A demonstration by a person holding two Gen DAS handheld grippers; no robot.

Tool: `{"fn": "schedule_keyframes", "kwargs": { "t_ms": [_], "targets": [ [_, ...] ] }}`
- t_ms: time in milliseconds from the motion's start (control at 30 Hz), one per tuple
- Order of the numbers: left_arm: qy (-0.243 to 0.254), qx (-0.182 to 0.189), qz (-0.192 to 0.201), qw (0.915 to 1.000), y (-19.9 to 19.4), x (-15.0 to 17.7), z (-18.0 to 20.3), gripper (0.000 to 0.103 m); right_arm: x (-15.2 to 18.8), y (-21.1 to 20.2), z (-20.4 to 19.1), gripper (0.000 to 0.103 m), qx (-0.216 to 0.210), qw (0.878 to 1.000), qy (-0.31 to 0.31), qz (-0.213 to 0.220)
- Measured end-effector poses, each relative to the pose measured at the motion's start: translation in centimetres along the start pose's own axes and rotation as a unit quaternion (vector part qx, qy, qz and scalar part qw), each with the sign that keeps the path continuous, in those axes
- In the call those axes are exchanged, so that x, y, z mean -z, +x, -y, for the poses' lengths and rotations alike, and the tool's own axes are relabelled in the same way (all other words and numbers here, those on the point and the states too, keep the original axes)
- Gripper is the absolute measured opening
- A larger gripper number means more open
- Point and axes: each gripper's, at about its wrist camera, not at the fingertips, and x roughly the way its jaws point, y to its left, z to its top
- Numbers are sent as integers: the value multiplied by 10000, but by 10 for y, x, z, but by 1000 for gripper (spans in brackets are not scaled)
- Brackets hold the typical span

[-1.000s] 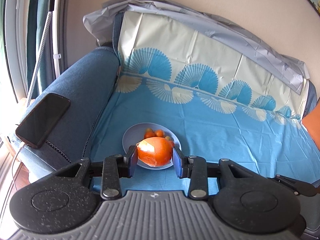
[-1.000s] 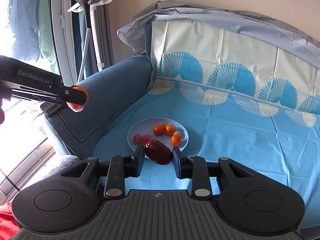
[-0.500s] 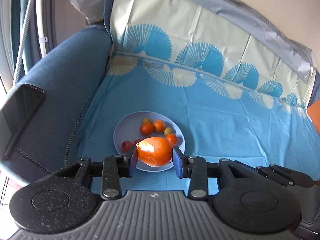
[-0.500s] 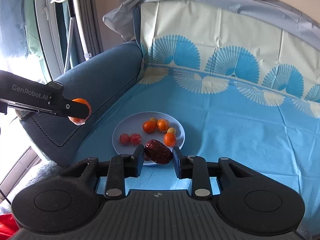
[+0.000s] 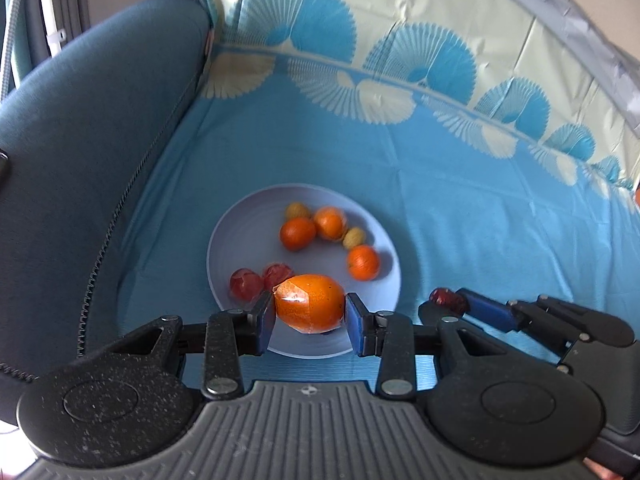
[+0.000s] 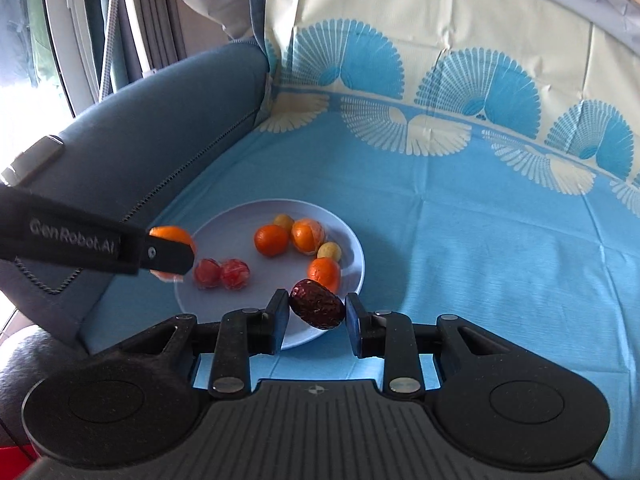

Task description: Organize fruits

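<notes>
A pale blue plate [image 5: 240,240] [image 6: 224,240] lies on the blue cloth and holds several small oranges, two red wrapped fruits and two yellowish ones. My left gripper [image 5: 310,312] is shut on a wrapped orange fruit [image 5: 310,308] and holds it over the plate's near edge; it also shows in the right wrist view [image 6: 172,254] over the plate's left rim. My right gripper [image 6: 318,314] is shut on a dark red date [image 6: 318,308] above the plate's near right rim; it shows in the left wrist view [image 5: 448,300] just right of the plate.
A blue-grey sofa armrest [image 5: 80,160] rises left of the plate. The fan-patterned cloth [image 6: 480,220] covers the seat and backrest. A window frame and a white stand [image 6: 112,20] are beyond the armrest.
Both grippers have moved forward and down toward the plate with their fruits still held. The left gripper now hangs over the plate's rim; the phone on the armrest has left the view.
</notes>
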Motion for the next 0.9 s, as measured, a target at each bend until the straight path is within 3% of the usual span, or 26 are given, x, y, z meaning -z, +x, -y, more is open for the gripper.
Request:
{"fn": "schedule_keyframes", "kwargs": {
  "t_ms": [267, 567, 633, 667, 700, 733, 800, 900],
  "targets": [
    [64, -147, -402, 9991, 48, -1, -10, 41, 0, 42, 2, 32, -113, 9995, -30, -303],
    [131, -195, -659, 9975, 76, 0, -13, 42, 6, 76, 2, 32, -151, 9982, -245, -528],
    [114, -134, -709, 9973, 76, -2, -15, 52, 4, 79, 3, 33, -242, 9978, -184, -582],
    [68, -177, -652, 9977, 72, -3, -16, 71, 3, 79, 5, 38, -236, 9978, -140, -604],
    [33, -183, -562, 9982, 67, -4, -18, 86, 2, 78, 8, 54, -188, 9978, -100, -622],
    [-20, -239, -428, 9988, 60, -5, -19, 102, 0, 76, 11, 62, -143, 9981, -37, -596],
    [-145, -381, -165, 9990, 43, -5, -20, 103, -3, 66, 15, 77, -54, 9986, 94, -509],
    [-183, -368, -329, 9986, 27, -4, -20, 103, -2, 43, 19, 86, -2, 9988, 135, -462]
  ]
}}
